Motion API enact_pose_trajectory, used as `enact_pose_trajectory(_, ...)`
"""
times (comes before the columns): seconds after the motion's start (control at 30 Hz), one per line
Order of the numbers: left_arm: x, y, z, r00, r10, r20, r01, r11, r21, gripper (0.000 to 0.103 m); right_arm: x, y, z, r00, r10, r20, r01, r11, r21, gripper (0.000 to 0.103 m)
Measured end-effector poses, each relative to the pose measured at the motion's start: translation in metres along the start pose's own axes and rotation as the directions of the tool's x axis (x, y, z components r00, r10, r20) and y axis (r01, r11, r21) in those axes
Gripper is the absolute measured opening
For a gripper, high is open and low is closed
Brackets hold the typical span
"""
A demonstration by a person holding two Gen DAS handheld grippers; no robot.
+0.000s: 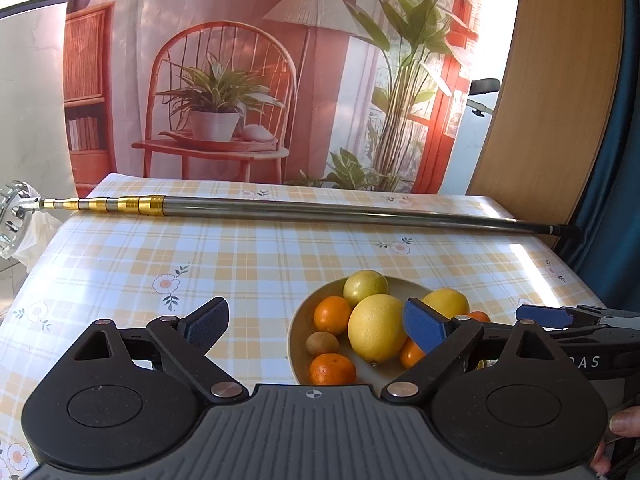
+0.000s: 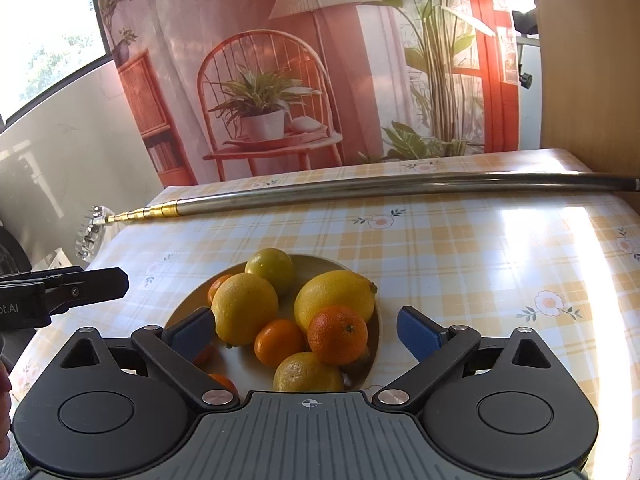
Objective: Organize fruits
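Observation:
A beige bowl (image 1: 296, 340) (image 2: 370, 344) on the checked tablecloth holds lemons, tangerines and a kiwi (image 1: 322, 344). In the left wrist view a big lemon (image 1: 376, 334) lies between my fingers, with a tangerine (image 1: 332, 314) behind the kiwi. My left gripper (image 1: 316, 326) is open over the bowl's left part, holding nothing. My right gripper (image 2: 308, 334) is open too, low over the bowl, with a tangerine (image 2: 337, 334) and a lemon (image 2: 245, 308) between its fingers. Each gripper shows at the edge of the other's view.
A long metal telescopic pole (image 1: 304, 210) (image 2: 360, 192) with a gold section lies across the far side of the table (image 1: 240, 264). A printed backdrop hangs behind. A wooden panel (image 1: 560, 80) stands at the right. A person's fingers (image 1: 624, 424) hold the gripper handle.

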State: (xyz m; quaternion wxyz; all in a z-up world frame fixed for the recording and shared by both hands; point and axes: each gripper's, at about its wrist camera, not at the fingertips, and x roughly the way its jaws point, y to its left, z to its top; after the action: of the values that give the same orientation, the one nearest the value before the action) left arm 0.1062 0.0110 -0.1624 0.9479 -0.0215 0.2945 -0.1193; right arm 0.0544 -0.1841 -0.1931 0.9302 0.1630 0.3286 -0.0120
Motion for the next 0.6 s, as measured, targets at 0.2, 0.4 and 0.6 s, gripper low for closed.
enact_pose_trajectory(0.2,-0.022,-0.002,0.012,0.999,-0.006,0.037,0.005,1.0,0.02,0.099,-0.015,0.004,0.008,1.0,0.015,0.011,-0.015,1.0,0.006,0.103)
enact_pose_trajectory(0.4,-0.051,-0.006,0.023,0.996,-0.007,0.093,0.005,1.0,0.017,0.099,-0.043,0.019,0.02,0.998,0.024,0.059,-0.023,0.999,-0.033,0.103)
enact_pose_trajectory(0.6,-0.089,-0.016,0.049,0.984,-0.024,0.179,0.018,0.999,0.036,0.103,-0.08,0.036,0.048,0.989,0.048,0.138,-0.038,0.997,-0.068,0.103)
